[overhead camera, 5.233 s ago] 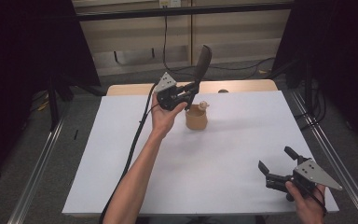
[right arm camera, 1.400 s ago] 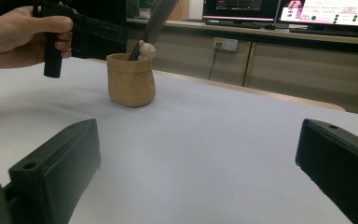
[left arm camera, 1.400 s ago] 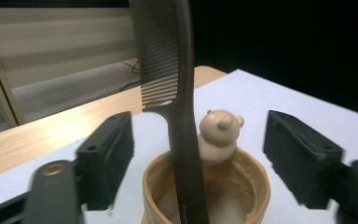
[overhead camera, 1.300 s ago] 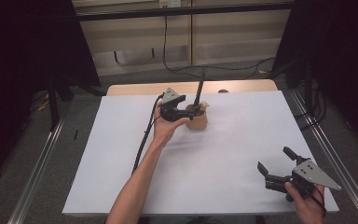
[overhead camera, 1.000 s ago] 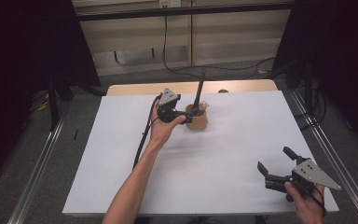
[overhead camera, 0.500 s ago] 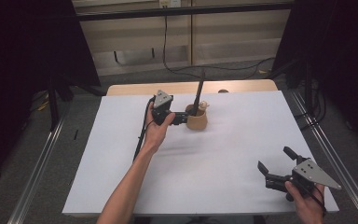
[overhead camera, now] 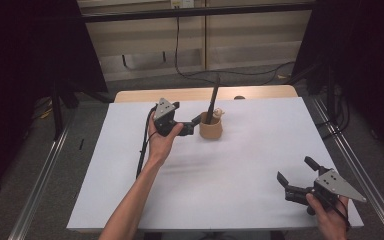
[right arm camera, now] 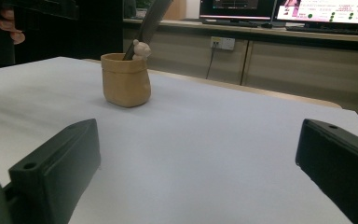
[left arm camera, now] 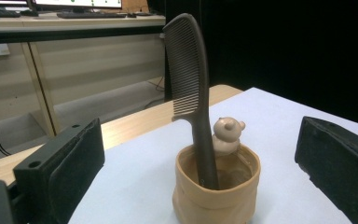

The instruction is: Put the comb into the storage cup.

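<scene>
tan cup [right arm camera: 125, 79], comb [right arm camera: 151, 23] inside, tongs [right arm camera: 198, 168] spread

Left claw [overhead camera: 196, 121] gapes with arm stretched forward; right claw [overhead camera: 294, 173] gapes near the body.

A white tabletop [overhead camera: 230, 175] is lying over a wooden edge [overhead camera: 260, 93]; monitors [right arm camera: 279, 11], perhaps two, are glowing behind a counter.

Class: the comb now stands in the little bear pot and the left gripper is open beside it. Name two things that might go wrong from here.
1. The comb is tall and leans in the small bear pot; it may tip the pot over.
2. The left gripper, open, sits close beside the pot; a careless pull-back might knock it.
</scene>
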Available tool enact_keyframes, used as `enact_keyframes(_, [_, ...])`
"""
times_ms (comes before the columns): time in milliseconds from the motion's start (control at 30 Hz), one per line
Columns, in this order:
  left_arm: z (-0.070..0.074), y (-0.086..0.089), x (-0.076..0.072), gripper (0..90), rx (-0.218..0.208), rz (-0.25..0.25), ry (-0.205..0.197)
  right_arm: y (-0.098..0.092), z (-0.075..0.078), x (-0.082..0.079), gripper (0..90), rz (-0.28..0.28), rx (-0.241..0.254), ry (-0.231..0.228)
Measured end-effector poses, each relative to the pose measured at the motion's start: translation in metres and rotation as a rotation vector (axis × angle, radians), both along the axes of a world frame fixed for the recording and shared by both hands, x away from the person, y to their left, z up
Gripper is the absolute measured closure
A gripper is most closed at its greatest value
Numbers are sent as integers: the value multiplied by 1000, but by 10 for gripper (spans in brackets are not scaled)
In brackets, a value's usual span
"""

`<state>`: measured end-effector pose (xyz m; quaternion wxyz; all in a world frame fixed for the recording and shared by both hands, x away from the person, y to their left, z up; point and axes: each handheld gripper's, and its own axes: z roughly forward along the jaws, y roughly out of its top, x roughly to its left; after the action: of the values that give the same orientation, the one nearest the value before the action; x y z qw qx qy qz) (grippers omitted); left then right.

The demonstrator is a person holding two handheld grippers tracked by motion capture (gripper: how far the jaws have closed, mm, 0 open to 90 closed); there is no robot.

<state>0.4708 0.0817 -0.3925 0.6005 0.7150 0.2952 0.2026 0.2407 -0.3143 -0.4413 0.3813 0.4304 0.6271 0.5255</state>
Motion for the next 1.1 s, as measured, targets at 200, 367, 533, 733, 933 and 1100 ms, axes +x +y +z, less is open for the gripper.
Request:
enact_keyframes(200, [0,11,-8,23,5,15,-17,2,1,-1,0,3,-7,-4])
enact_keyframes(367, [4,21,-15,24,-10,13,-27,3,1,-1,0,-2,-7,-4])
enact_keyframes(533, [6,29,-22,25,-3,36,-45,3,1,0,0,-5,-12,-4])
enact_keyframes(733, [6,37,-27,30,-10,42,-37,3,2,-1,0,-7,-9,-4])
enact_keyframes(933, [7,45,-36,29,23,64,-73,3,2,0,0,-9,-10,-5])
enact_keyframes(1100, [10,53,-42,29,16,82,-67,3,2,0,0,-12,-12,-5])
